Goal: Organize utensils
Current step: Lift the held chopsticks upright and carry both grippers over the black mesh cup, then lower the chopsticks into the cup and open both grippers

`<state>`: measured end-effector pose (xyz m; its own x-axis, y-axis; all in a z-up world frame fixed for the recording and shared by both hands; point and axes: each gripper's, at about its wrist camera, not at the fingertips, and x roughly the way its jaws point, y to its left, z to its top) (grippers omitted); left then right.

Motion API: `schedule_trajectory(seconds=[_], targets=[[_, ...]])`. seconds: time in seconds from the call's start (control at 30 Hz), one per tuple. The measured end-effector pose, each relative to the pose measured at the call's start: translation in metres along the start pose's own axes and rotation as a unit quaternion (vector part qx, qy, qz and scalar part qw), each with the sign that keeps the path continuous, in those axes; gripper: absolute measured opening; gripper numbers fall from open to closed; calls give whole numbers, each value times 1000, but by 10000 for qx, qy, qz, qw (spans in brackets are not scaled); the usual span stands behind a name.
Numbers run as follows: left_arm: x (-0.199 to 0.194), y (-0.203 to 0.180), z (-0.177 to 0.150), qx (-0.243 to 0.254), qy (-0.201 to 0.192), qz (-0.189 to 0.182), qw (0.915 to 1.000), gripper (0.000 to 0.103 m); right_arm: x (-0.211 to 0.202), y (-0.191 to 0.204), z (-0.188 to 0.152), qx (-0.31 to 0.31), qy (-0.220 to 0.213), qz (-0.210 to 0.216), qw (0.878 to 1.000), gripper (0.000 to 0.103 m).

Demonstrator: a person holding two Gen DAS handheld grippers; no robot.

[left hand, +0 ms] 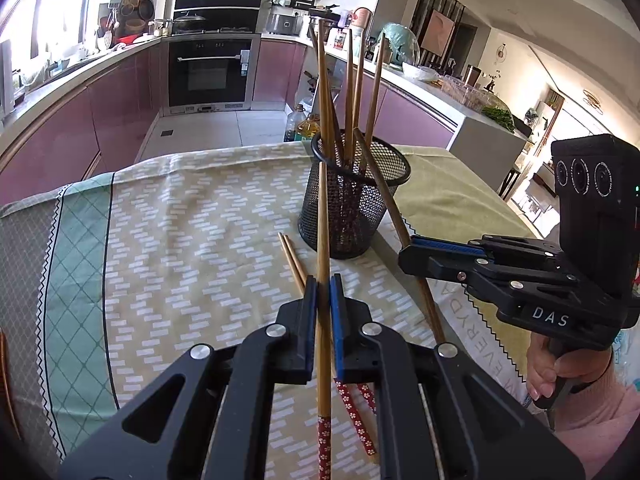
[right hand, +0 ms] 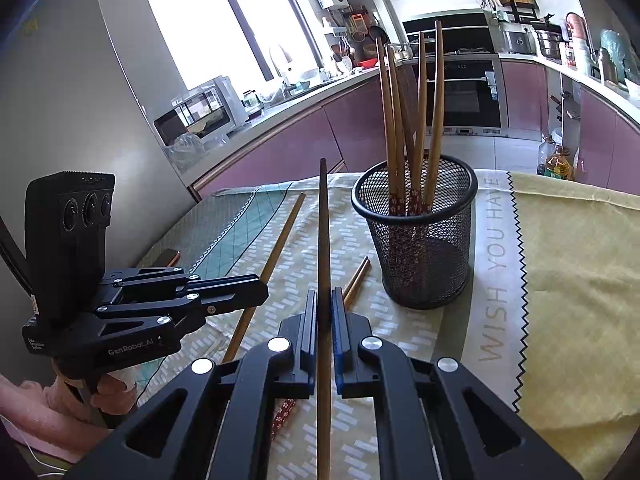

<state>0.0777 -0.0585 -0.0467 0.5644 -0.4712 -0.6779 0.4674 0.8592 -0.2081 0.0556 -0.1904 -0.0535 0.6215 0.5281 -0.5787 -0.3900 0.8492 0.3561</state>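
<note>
Left gripper point(left hand: 323, 288): clamped on one chopstick point(left hand: 323, 240), long axis running forward and up, tip toward the mesh holder point(left hand: 352, 208), which stands ahead and slightly right. Right gripper point(right hand: 324, 300): clamped on a darker chopstick point(right hand: 325, 232), its tip pointed left of the holder's rim; the right is judged nearer. A loose pair point(left hand: 294, 264) is left lying on the cloth point(left hand: 180, 240) just beside the holder's base.

My right gripper point(left hand: 404, 258) carries a label reading "DAS" on its black body, and my left gripper point(right hand: 262, 292) reads "GenRobot_AI" on its side. The cloth point(right hand: 496, 264) on the table is printed "WISH YOU HAVE"; from the left wrist view I read only "EVERYDA" there.
</note>
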Motion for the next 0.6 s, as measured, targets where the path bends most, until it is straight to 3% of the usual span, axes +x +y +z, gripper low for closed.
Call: schedule_trajectory(seconds=[0.6], targets=[[-29, -4, 15, 5, -372, -210, 9991, 7, -29, -6, 16, 7, -452, -99, 9989, 6]])
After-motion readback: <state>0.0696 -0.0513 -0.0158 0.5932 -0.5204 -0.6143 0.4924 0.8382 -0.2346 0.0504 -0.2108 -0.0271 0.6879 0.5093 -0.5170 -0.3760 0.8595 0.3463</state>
